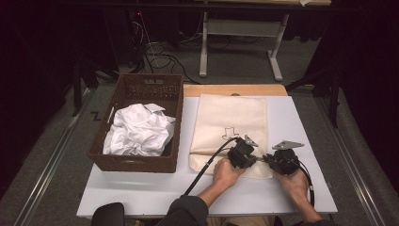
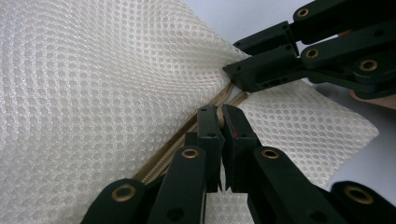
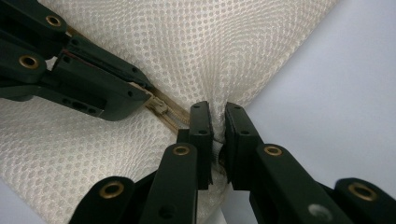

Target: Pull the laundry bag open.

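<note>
While the mesh bag (image 1: 231, 127) lay just right of the basket (image 1: 141, 89), the left gripper (image 2: 221, 116) pinched its zip pull and the right gripper (image 3: 218, 114) clamped its corner; a steady pull along the zip (image 2: 161, 165), fabric taut, seemed best.

Cream perforated mesh-cloth bag (image 2: 93, 93); matt black plastic tongs (image 2: 219, 122).

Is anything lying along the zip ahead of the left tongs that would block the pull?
Nothing visible does. The left tongs pinch the zip on the mesh bag; the right tongs clamp the bag's edge beside them.
</note>
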### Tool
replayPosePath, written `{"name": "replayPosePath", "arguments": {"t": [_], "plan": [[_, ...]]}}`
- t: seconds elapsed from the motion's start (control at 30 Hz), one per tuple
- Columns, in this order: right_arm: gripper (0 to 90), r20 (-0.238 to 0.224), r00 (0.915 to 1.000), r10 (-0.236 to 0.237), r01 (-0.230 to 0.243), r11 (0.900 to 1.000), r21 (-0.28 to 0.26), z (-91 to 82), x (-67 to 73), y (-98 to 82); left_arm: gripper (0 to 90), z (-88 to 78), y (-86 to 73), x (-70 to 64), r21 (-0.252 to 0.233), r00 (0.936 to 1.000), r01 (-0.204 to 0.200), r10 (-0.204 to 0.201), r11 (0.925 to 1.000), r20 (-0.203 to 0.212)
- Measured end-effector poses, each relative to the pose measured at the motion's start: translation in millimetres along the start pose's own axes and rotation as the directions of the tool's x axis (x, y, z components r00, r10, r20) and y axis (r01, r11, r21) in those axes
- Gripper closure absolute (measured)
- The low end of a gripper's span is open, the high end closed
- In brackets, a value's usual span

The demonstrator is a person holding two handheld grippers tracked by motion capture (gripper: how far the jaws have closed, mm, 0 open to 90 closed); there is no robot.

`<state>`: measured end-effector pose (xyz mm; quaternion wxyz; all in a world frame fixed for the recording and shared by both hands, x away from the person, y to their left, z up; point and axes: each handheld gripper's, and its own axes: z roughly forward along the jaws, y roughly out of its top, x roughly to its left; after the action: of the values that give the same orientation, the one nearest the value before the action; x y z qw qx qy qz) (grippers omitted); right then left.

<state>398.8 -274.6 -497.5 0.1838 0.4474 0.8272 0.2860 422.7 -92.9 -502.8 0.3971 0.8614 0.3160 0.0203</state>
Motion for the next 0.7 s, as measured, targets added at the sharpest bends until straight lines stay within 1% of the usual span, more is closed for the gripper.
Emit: {"name": "replayPosePath", "arguments": {"t": [0.1,0.2,0.47,0.53,0.63,0.7], "plan": [[83.8,-0.005,1.0,-0.005,0.005,1.0,-0.004,0.3,-0.8,-0.3,86.6,-3.9,-0.1,-2.3,-0.001,0.9998,-0.02,0.02,0.9998,0.005],[83.8,-0.009,0.9999,-0.01,0.01,1.0,-0.001,0.1,-1.1,-0.6,86.7,-5.7,-0.4,-3.5,0.009,0.9993,-0.036,0.036,0.9993,0.005],[83.9,-0.003,0.9998,-0.017,0.017,1.0,-0.007,0.3,-0.3,-1.0,86.9,-10.2,-1.7,-2.0,0.018,0.9995,-0.026,0.025,0.9995,0.017],[83.9,0.0,0.9998,-0.021,0.021,1.0,-0.004,0.0,0.1,-0.8,87.0,-10.5,-2.2,-2.3,0.015,0.9996,-0.025,0.025,0.9996,0.011],[84.0,0.014,0.9996,-0.025,0.025,1.0,-0.003,0.4,1.9,-0.4,87.0,-12.7,-2.2,1.4,0.02,0.9999,-0.007,0.007,0.9998,0.014],[83.9,0.027,0.9991,-0.032,0.032,0.999,-0.002,0.5,3.7,-0.2,86.9,-11.8,-2.1,-0.4,0.015,0.9999,-0.015,0.015,0.9998,0.001]]}}
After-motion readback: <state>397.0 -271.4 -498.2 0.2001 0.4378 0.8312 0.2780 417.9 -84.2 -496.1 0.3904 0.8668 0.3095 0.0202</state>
